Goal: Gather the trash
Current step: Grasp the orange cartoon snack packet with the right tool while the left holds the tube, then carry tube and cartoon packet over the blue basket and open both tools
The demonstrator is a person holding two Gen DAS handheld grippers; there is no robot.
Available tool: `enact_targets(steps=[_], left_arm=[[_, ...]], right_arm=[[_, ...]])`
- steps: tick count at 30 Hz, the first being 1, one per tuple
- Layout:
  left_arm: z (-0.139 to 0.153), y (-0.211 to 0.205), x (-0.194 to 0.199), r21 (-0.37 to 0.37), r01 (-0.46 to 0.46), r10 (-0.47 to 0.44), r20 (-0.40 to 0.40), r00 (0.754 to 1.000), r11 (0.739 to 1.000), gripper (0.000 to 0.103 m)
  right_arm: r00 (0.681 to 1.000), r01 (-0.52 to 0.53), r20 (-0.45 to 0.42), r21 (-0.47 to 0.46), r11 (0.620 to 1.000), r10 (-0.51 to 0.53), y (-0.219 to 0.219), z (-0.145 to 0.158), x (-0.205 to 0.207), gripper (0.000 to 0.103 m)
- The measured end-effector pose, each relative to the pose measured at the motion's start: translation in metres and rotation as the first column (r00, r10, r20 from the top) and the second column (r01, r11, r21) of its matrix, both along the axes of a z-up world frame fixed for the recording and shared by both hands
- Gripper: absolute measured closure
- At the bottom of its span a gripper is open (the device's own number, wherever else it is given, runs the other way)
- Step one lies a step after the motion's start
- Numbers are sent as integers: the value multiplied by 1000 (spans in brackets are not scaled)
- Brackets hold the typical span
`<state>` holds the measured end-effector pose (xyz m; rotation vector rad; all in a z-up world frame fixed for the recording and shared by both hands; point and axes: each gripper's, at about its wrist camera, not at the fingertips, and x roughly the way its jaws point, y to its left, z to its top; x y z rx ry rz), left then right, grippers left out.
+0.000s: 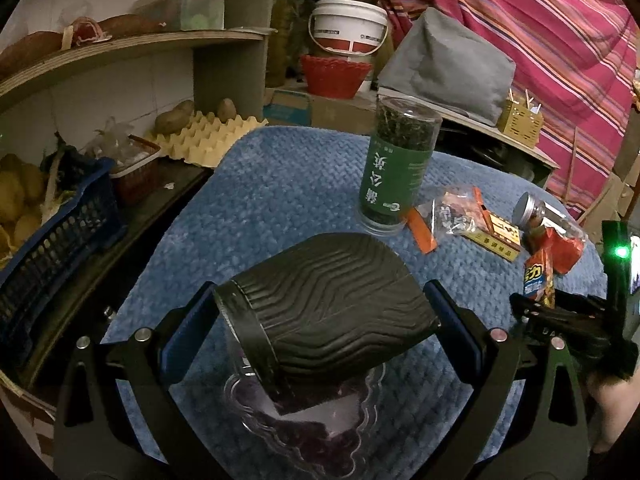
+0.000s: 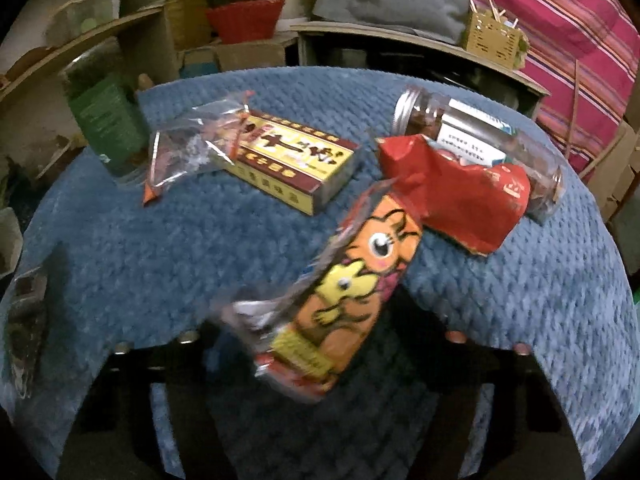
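Observation:
My left gripper (image 1: pixel 324 320) is shut on a black ribbed cup (image 1: pixel 328 308), tilted, mouth down over a clear scalloped plastic tray (image 1: pixel 304 432) with dark bits on the blue cloth. My right gripper (image 2: pixel 320 344) is shut on an orange cartoon snack wrapper (image 2: pixel 352 280), lifted above the cloth; it also shows in the left wrist view (image 1: pixel 540 280). A crumpled red wrapper (image 2: pixel 456 196), a clear torn bag (image 2: pixel 192 148) and a yellow-and-red box (image 2: pixel 296 160) lie on the cloth.
A tall green tea canister (image 1: pixel 396 164) stands at mid-table. A clear jar with a silver lid (image 2: pixel 480 136) lies behind the red wrapper. Left are shelves with an egg tray (image 1: pixel 200 136) and a blue basket (image 1: pixel 60 224). A red basket (image 1: pixel 334 76) and bucket stand behind.

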<state>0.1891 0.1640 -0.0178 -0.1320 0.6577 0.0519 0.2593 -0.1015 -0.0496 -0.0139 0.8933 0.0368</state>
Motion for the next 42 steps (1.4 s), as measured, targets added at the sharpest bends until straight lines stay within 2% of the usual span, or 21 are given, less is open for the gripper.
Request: enact_targets(steps=[2,3,14,17,25,36,42], left_arm=[[0,-1,0,2,-2,2,2,1000,1000,6],[1,-2,0,1,0,0,2,1000,1000,6],[7,-29,-1,23,34,-35,16,999,999,6],[9,-38,-1,15,49,-50,22,999,999,6],[11,-69,-2,16,93,-93,21,995,996,6],[10,-88,-2,42,116,-117,18,993,992,6],[11,-116,-6,46,174,-175,16,984,984,6]], right_arm=[[1000,-2,9,11,1000,2,-2,2,-1,46],[1000,-2,11,21,1000,2,-5,2,-2,52],[999,-28,37,48,998,26,-35,14,-18,56],[999,-33,43,54,998,30,-51,20,-27,70],[998,-59,8,43,997,59,-79,14,-40,74],[996,-55,73,76,996,49,-126,35,-60,76],[996,-51,83,94,994,43,-150,35,-69,76]])
